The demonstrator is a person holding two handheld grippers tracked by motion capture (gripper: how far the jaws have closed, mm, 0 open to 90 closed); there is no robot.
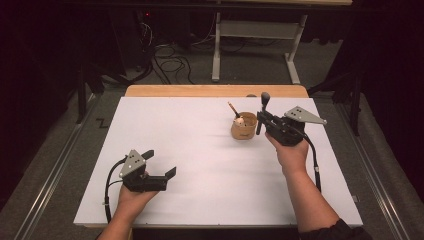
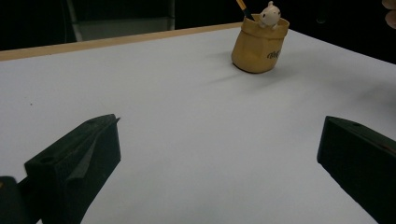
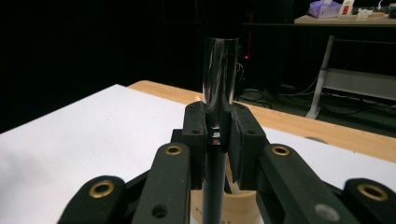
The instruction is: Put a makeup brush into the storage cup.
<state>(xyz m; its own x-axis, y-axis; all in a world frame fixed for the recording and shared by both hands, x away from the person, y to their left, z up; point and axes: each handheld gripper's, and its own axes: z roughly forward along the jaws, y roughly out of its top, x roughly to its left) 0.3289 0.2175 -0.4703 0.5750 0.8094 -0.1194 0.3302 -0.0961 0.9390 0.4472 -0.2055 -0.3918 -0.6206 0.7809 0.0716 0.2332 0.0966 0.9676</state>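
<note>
Left hand-held gripper (image 1: 162,165) idles wide; right hand-held gripper (image 1: 261,122) pinches what looks like a makeup brush (image 1: 263,107) upright, probably for dropping into the cup (image 1: 244,127).

Overall light: the white surface (image 1: 200,165) is brightly and evenly lit from above; the room around it falls to near black.
Shadows: soft and faint, a pale smudge left of the tan pen cup (image 2: 259,44).
Glare: a bright streak runs down the shiny dark pen barrel (image 3: 220,79).
Focus: the near jaws in the left tool view are blurred.
Sharpness: all three pictures are soft and low in detail.
Background: the far table frame (image 1: 255,45) stays dim.
</note>
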